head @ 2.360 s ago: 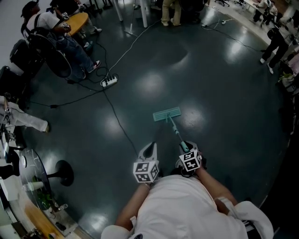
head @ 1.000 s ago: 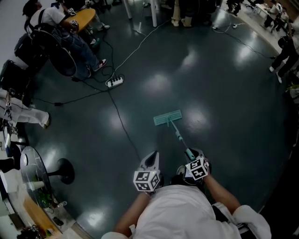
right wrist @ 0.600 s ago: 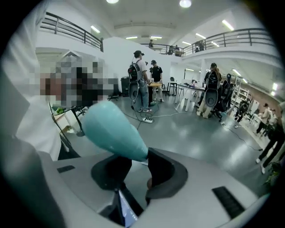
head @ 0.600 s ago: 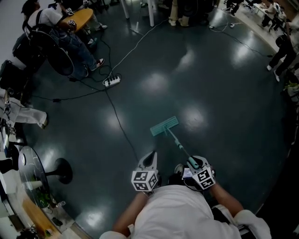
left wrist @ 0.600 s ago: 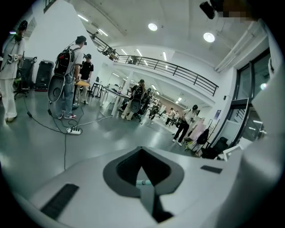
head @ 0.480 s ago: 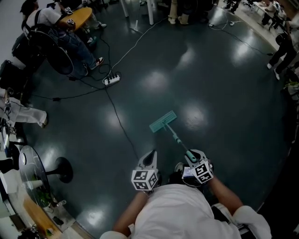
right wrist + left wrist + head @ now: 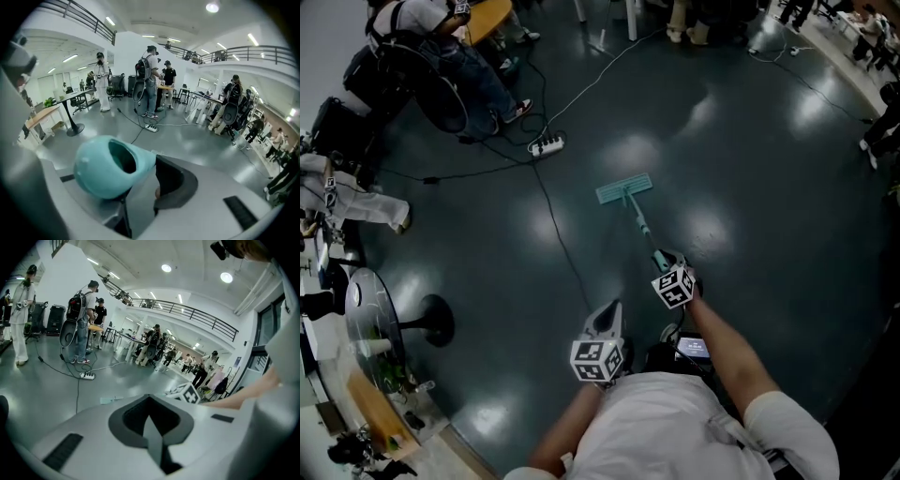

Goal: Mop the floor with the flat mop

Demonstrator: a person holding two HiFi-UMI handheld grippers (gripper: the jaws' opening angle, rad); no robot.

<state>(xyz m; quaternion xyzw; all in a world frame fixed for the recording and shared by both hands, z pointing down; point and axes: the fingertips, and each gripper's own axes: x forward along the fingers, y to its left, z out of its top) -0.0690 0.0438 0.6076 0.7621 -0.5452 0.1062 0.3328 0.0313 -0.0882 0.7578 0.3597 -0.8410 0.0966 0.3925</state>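
Observation:
The flat mop's teal head [image 7: 624, 188] lies flat on the dark floor ahead of me. Its thin handle [image 7: 643, 228] slants back to my right gripper [image 7: 667, 266], which is shut on the handle's top. In the right gripper view the teal end cap [image 7: 112, 166] fills the jaws of that gripper [image 7: 143, 190]. My left gripper [image 7: 608, 311] hangs close to my body, shut with nothing in it and apart from the mop. In the left gripper view the closed gripper [image 7: 151, 422] points toward the mop head [image 7: 111, 400], with the right gripper's marker cube [image 7: 185, 392] just beyond.
A white power strip [image 7: 546, 145] lies beyond the mop head, and its black cable [image 7: 561, 239] crosses the floor left of the mop. A stand with a round black base [image 7: 432, 320] and a cluttered desk [image 7: 366, 412] are at the left. People stand and sit at the far left [image 7: 441, 56].
My right arm has stretched forward and the mop head has slid away from me toward the power strip. The left gripper has stayed by my body.

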